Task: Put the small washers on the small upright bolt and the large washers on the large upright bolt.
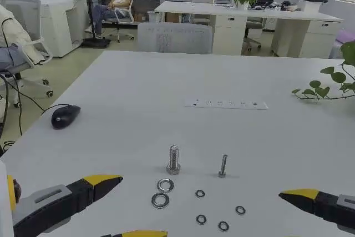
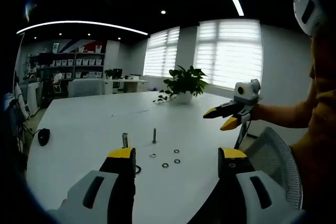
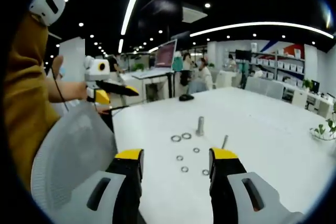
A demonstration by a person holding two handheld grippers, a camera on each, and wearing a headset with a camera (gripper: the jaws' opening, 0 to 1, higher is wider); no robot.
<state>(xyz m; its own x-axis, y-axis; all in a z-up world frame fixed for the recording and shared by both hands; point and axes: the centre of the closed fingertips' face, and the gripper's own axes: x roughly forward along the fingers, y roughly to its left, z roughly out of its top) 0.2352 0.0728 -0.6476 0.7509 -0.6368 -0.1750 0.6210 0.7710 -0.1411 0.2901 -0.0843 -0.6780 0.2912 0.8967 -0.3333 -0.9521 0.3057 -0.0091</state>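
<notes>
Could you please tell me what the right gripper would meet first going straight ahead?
Probably the small washers just ahead of the right gripper; its height is unclear, so it may pass over them.

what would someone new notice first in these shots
On the white table two bolts stand upright, the large bolt left of the small bolt in the head view. Two large washers and four small washers lie loose in front of them. The yellow-tipped left hand-held gripper and right hand-held gripper hang open at either side, holding nothing.
</notes>
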